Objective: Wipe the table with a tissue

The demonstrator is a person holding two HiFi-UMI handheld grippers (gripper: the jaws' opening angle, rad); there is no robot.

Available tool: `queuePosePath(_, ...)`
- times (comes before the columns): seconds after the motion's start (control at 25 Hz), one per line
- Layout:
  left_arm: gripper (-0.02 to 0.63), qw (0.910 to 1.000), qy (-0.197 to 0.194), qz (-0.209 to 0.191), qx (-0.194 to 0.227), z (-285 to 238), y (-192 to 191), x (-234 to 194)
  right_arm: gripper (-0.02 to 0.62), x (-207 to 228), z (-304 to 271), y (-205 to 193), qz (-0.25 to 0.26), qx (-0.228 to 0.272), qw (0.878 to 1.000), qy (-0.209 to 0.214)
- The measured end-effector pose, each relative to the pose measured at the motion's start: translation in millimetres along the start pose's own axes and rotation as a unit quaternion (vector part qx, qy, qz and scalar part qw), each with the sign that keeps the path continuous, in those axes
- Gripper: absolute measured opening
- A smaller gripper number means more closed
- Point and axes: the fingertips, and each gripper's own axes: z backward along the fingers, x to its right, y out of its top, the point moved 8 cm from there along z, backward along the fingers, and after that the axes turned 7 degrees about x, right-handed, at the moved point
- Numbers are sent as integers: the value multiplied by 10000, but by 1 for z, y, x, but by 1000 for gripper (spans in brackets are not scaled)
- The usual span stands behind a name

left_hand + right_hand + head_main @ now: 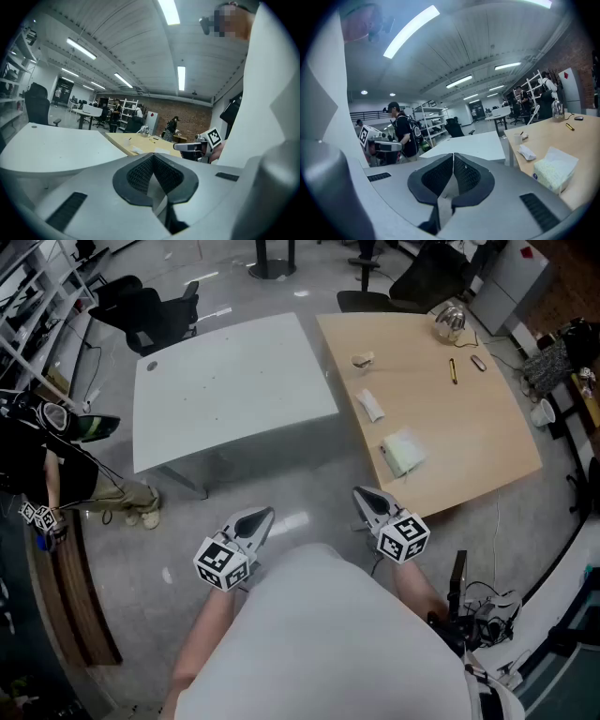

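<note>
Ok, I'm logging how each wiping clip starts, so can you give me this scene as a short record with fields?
left gripper: shut, empty, over the floor
right gripper: shut, empty, just short of the wooden table
wooden table: holds tissue pack, loose tissue, paper cup, pen
tissue pack: near the table's front edge, nearest the right gripper
loose tissue: beyond the pack
paper cup: beyond the loose tissue
pen: far side
white table: left of the wooden one
wiping: not begun, no tissue held

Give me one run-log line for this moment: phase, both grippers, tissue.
phase: pre-approach | left gripper: shut, empty | right gripper: shut, empty | tissue pack: untouched on wooden table | wiping: not started
</note>
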Motion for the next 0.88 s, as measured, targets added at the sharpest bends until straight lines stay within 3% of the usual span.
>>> queuePosePath(0.2, 6, 9994, 275, -165, 93, 20, 31, -45, 20, 0, -34, 20, 137, -23, 9999, 21)
queuePosePath(0.4, 6, 9992, 390, 10, 85, 29, 24, -79, 20, 4, -51, 20, 54, -35, 9999, -118)
queuePosePath(0.68, 6, 9982, 290, 321, 412, 3, 22, -109, 20, 23, -76, 14, -138, 38, 9997, -199)
queuePosePath(0.88, 5, 9996, 58, 66, 263, -24, 33, -123, 20, 42, -99, 20, -159, 139, 9996, -190)
